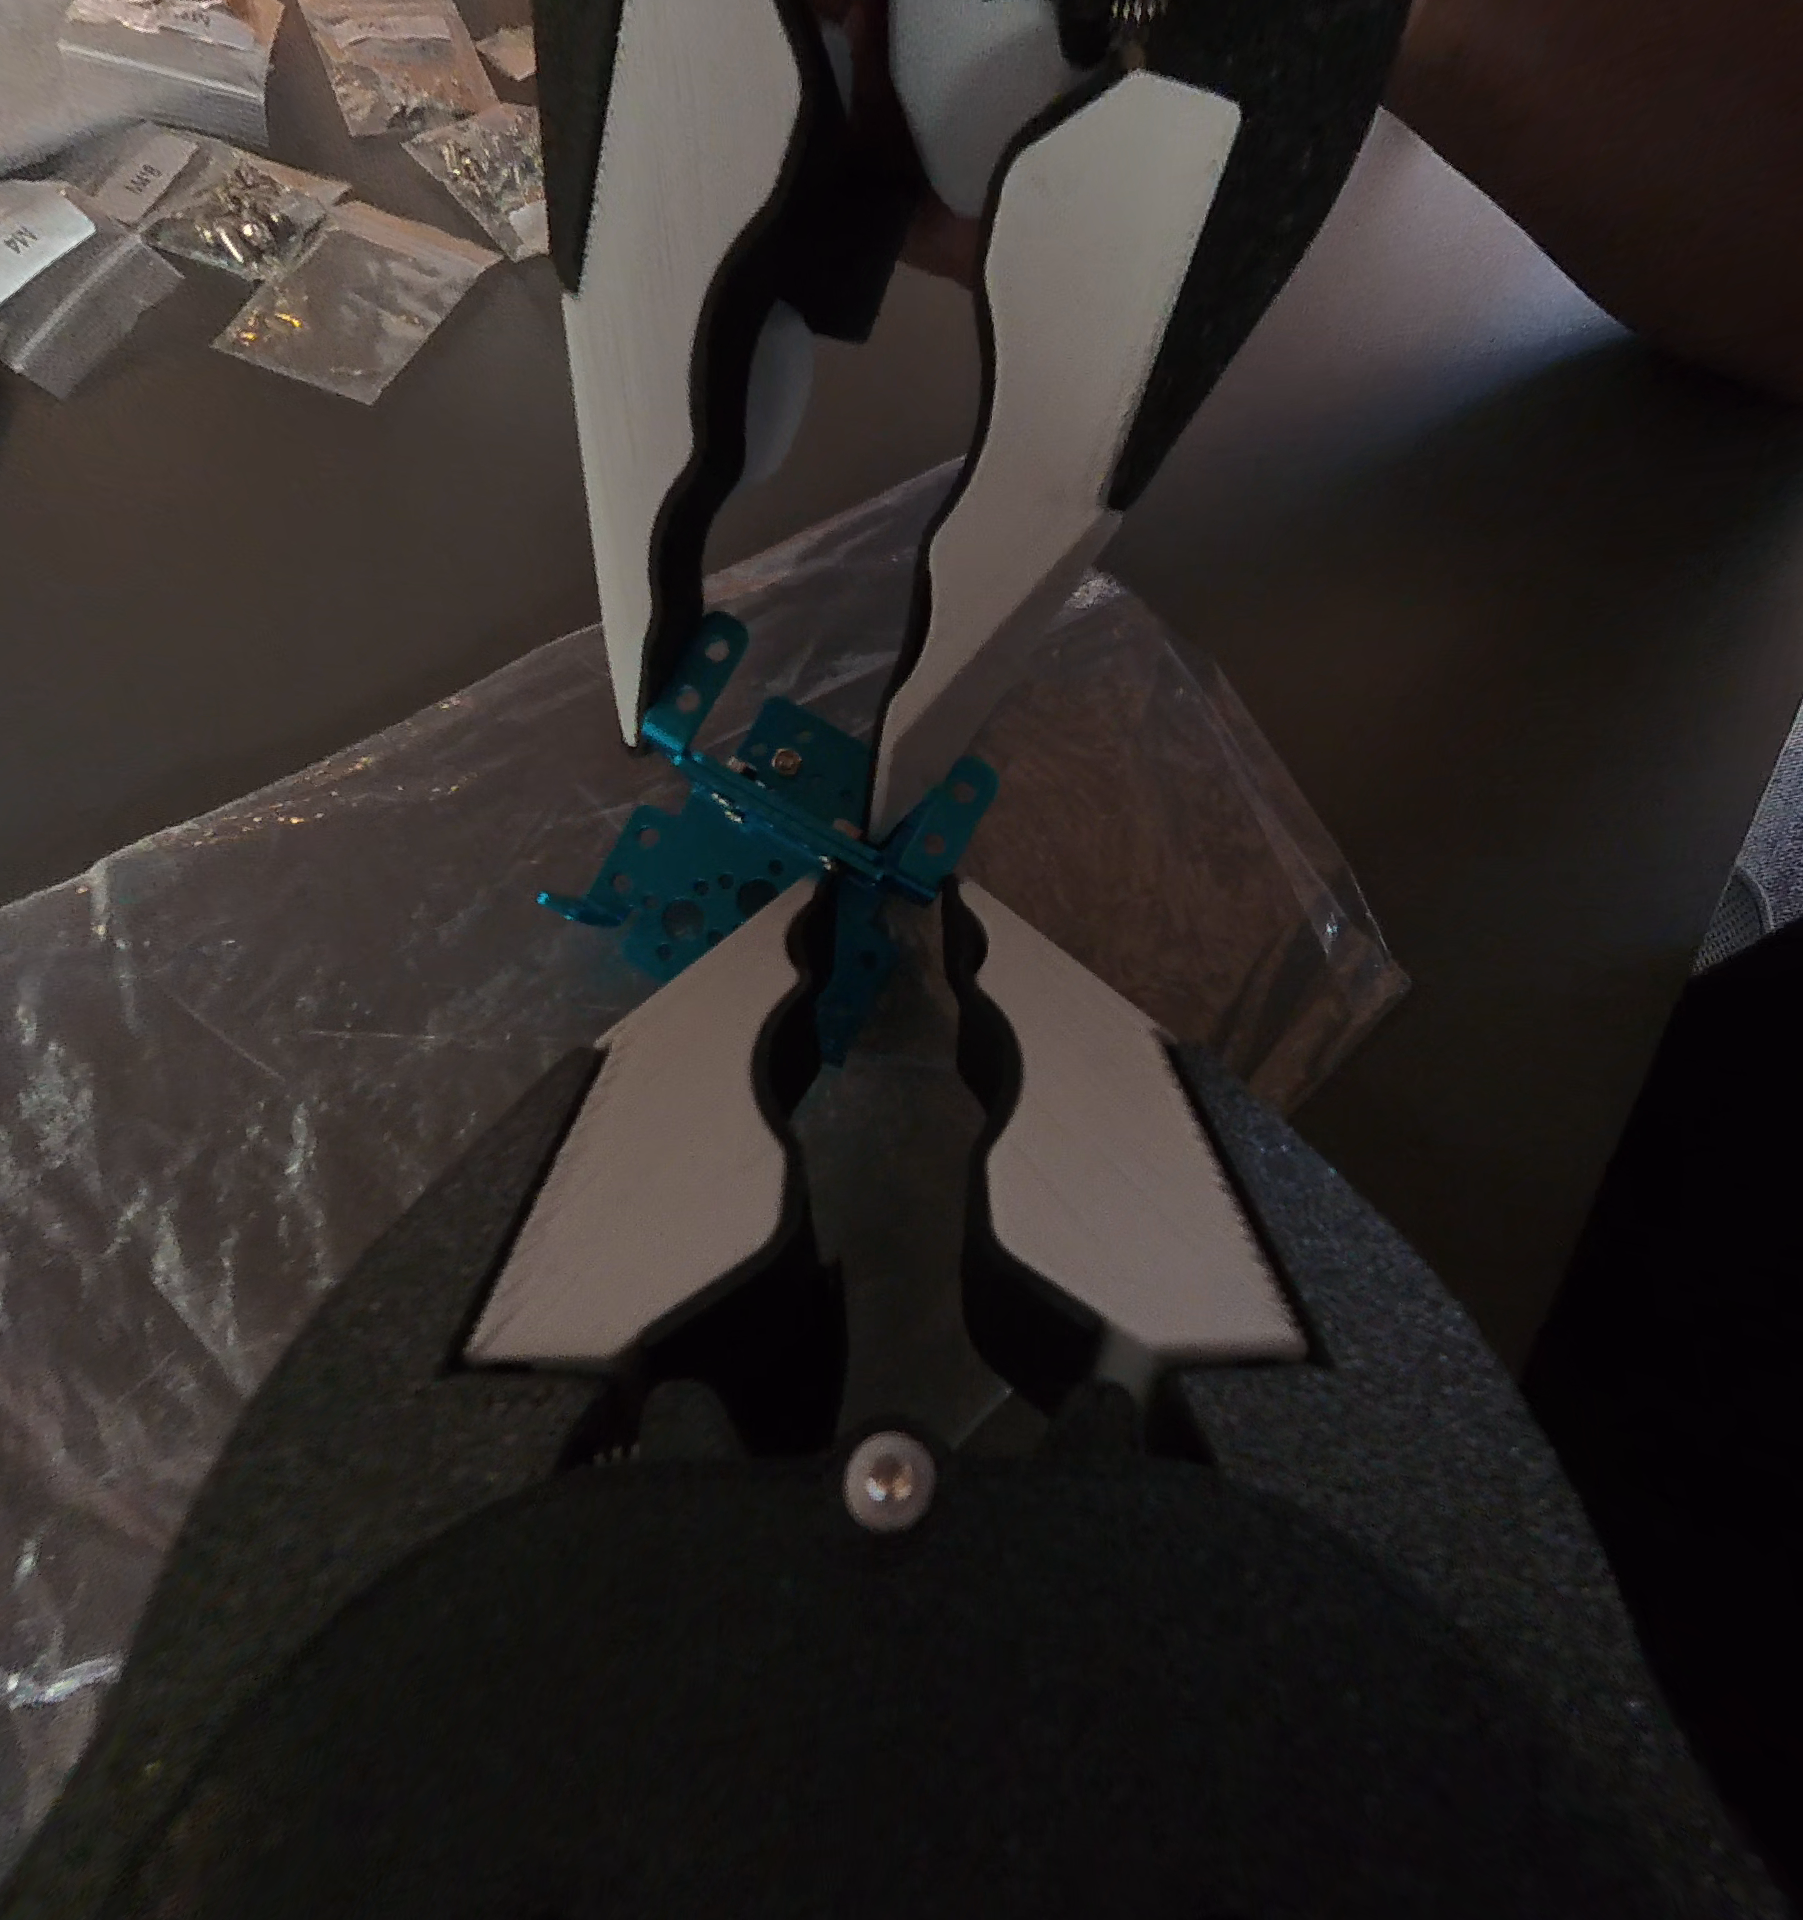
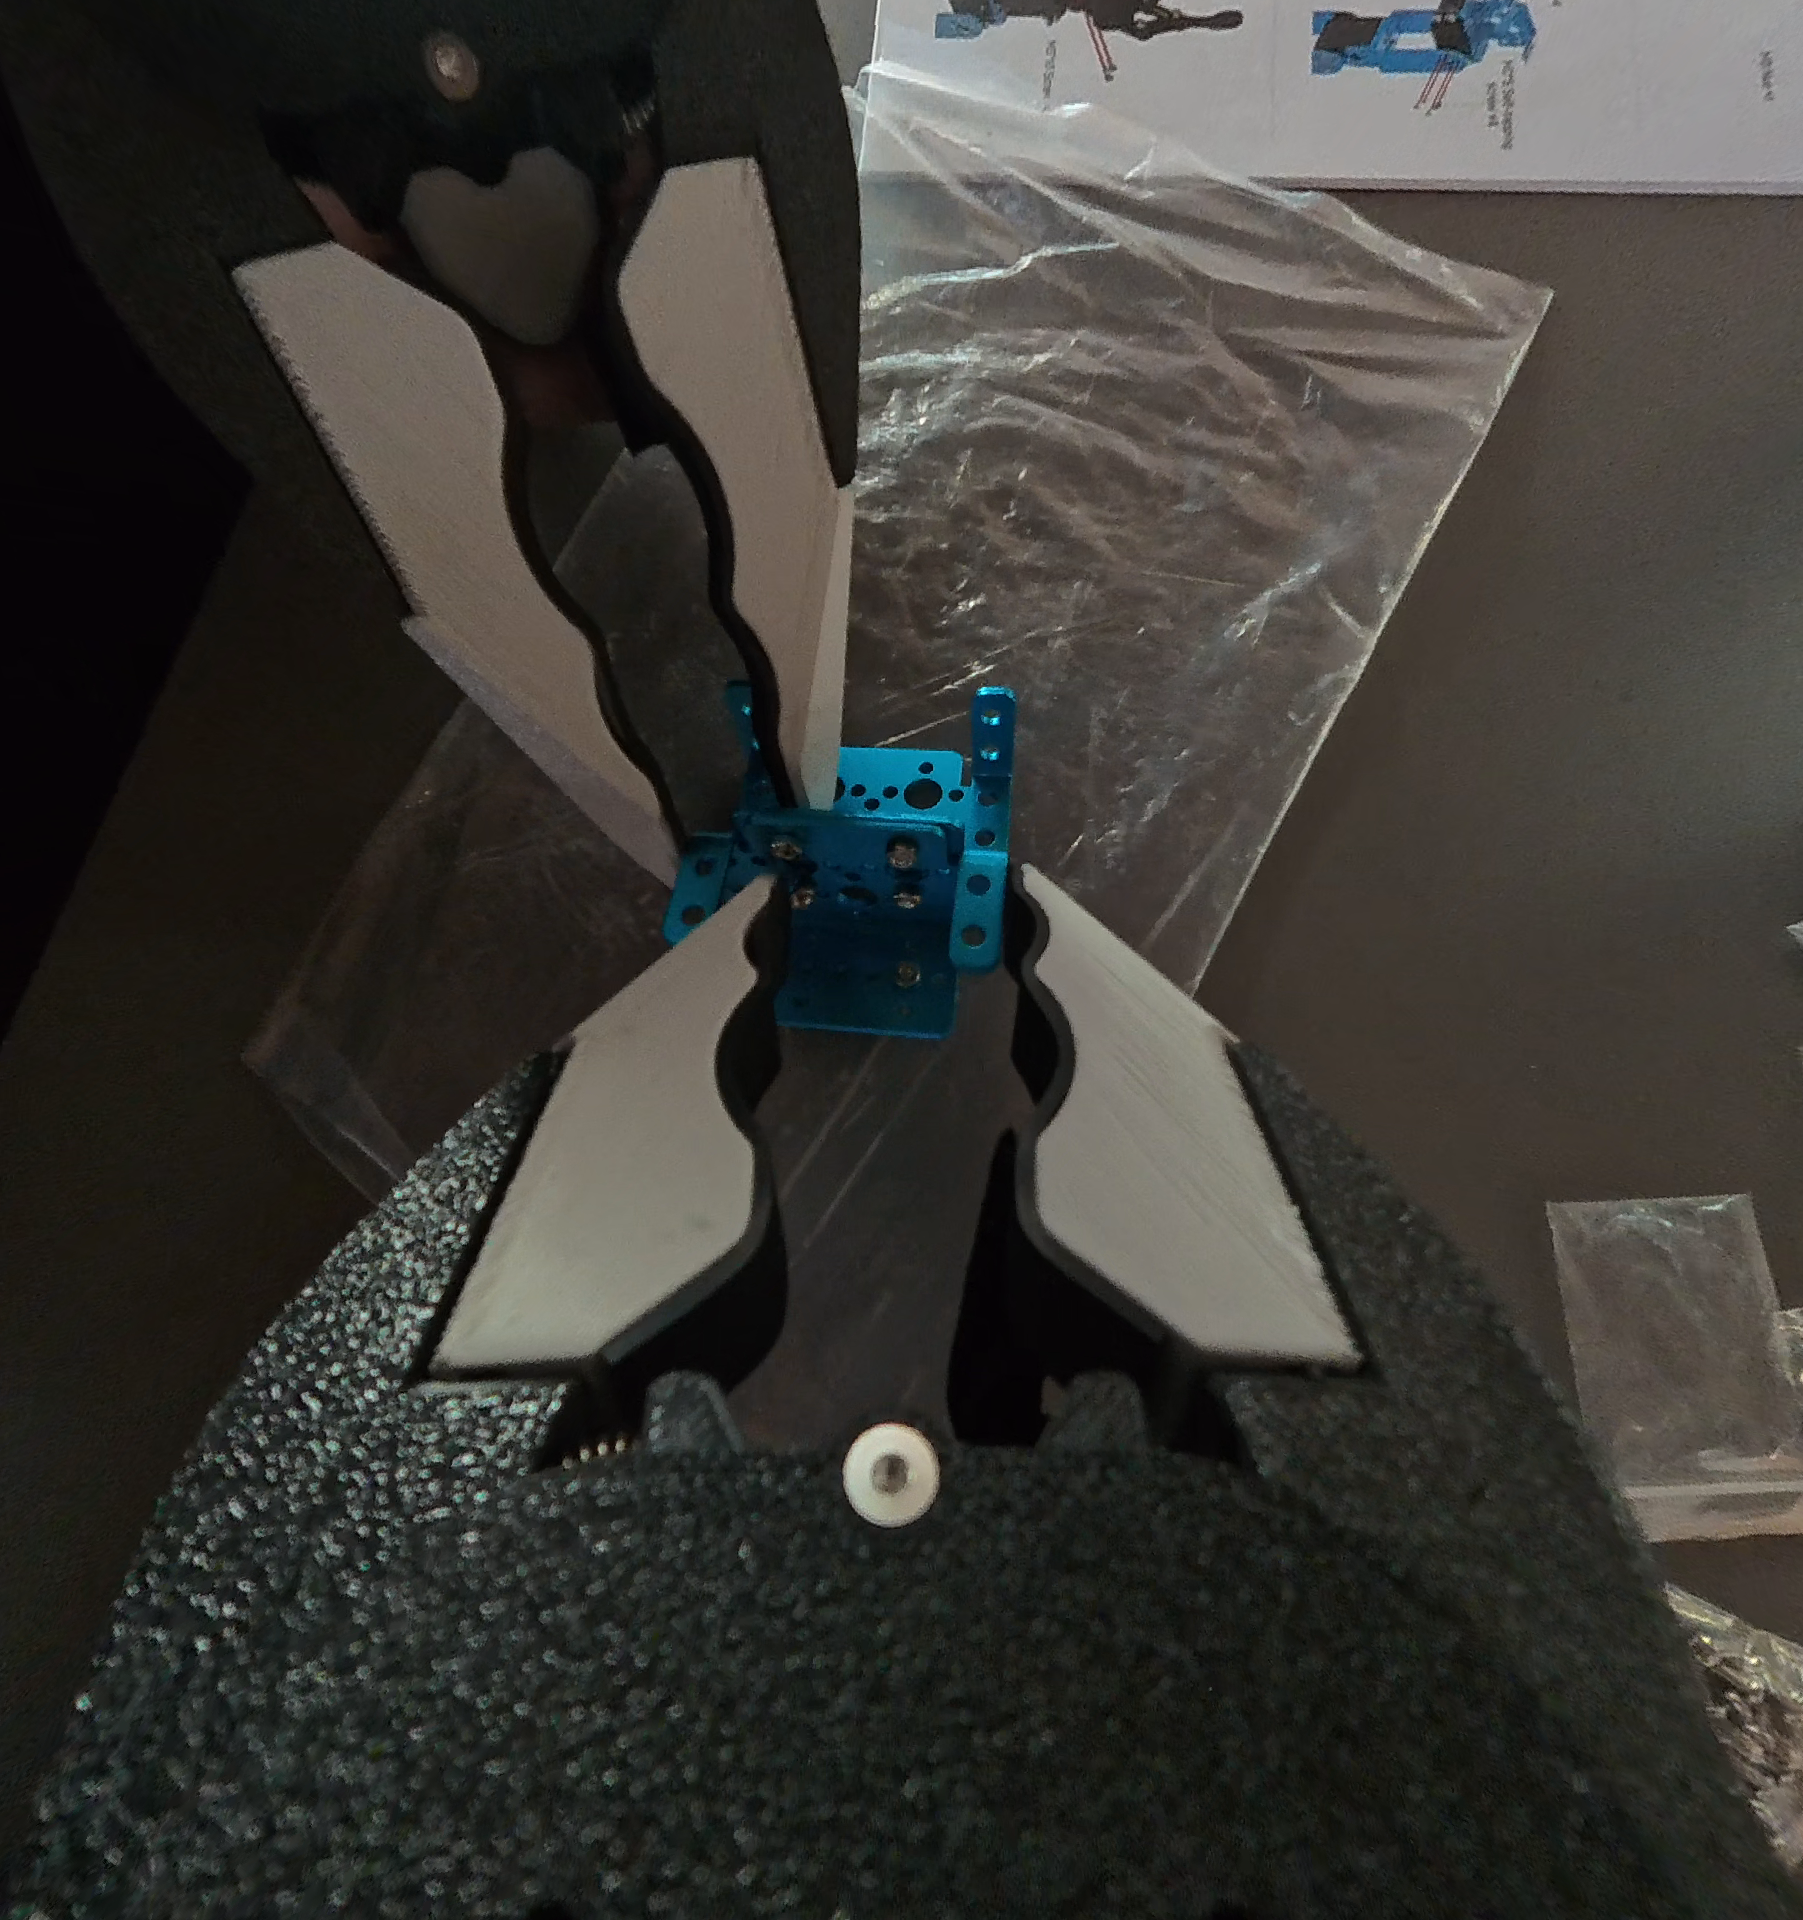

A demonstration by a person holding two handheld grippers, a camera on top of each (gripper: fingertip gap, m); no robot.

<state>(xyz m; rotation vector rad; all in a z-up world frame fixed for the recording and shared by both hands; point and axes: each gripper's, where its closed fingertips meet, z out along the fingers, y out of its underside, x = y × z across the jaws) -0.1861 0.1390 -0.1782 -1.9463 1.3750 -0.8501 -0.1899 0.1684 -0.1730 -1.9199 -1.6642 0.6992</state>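
A blue metal bracket assembly (image 1: 731,852) with many holes and small screws is held above a clear plastic bag (image 1: 253,1039). My left gripper (image 1: 886,899) is shut on a thin blue plate at the assembly's near edge. In the right wrist view the left gripper (image 2: 746,836) comes down from the top left, pinching the assembly (image 2: 876,914) from behind. My right gripper (image 2: 897,878) is open, one finger on each side of the assembly, fingertips at or just off its side flanges. It also shows in the left wrist view (image 1: 762,779), reaching in from the top.
The clear bag (image 2: 1136,468) lies flat on a dark table (image 1: 305,540). Several small bags of screws lie at the far left (image 1: 284,208) and at the right (image 2: 1686,1351). A printed sheet (image 2: 1396,94) lies at the far edge.
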